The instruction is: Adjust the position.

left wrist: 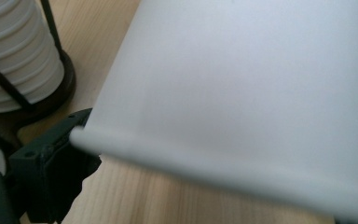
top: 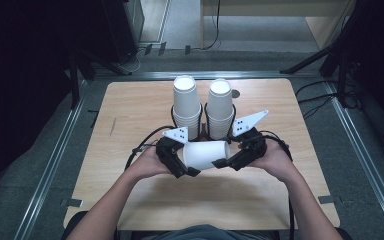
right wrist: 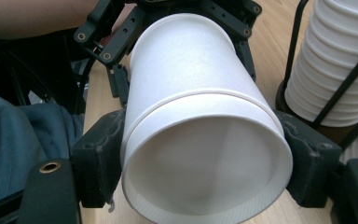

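Wooden table (top: 130,200): both grippers (left (top: 180,162), right (top: 232,160)) clamp a paper cup (top: 206,154).

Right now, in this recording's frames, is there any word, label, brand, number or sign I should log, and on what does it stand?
None can be read.
The held white cup is plain, with no print on the wall or inside.
The two cup stacks show blank white sides.
The left hand-held gripper, the right hand-held gripper and the wooden table carry no legible marking.

2 cup stacks (top: 202,107) in wire holders block the table's (top: 130,115) far middle; both sides lie open.
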{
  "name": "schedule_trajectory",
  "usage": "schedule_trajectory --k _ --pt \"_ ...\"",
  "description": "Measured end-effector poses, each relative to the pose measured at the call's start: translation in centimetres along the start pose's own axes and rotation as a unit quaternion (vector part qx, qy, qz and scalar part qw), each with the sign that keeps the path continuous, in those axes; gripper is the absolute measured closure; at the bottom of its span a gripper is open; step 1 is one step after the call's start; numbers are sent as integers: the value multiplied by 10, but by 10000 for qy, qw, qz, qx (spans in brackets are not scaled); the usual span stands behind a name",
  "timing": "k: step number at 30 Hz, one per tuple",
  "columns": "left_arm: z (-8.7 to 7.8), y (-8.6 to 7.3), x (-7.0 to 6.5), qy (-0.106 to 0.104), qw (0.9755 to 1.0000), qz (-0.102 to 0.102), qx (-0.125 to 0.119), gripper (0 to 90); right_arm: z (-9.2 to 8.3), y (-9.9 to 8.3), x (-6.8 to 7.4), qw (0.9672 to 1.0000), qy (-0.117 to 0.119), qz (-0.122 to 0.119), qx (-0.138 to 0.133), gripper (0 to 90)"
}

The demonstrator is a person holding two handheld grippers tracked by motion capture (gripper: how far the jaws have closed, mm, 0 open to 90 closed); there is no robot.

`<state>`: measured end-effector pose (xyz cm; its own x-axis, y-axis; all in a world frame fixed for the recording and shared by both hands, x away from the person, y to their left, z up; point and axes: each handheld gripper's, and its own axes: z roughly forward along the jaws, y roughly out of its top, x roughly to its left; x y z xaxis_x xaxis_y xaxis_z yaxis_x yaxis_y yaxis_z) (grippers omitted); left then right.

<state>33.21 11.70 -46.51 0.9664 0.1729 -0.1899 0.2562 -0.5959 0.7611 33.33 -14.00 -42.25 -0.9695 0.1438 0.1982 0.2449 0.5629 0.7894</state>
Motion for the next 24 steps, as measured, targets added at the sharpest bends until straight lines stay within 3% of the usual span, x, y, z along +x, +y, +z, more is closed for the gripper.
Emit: schedule_trajectory --k 4,6,9,12,13,16,20,24 --pt "0 1 -2 61 9999 72 -35 0 4 1 0 10000 79 -1 -13 249" --pt "-4 1 -6 145 9994 279 -118 71 4 1 0 10000 76 -4 -18 252" --pt "-9 4 -6 150 9992 293 -207 106 1 0 -1 9998 123 7 -143 254" --pt "-9 4 -4 29 9997 144 -169 124 -1 0 -2 9997 151 25 -214 250" --pt "-10 4 -5 74 9997 151 -159 127 0 -1 -2 9996 137 5 -233 245" --pt "-13 3 -3 70 9999 65 -104 131 5 -1 -1 10000 -16 52 -24 138" --pt "-22 2 -2 124 9998 -26 -136 131 9 -5 -2 9998 23 60 177 138" --pt "-30 1 -1 125 9996 -197 -174 130 12 -8 -2 9993 -111 27 364 138"
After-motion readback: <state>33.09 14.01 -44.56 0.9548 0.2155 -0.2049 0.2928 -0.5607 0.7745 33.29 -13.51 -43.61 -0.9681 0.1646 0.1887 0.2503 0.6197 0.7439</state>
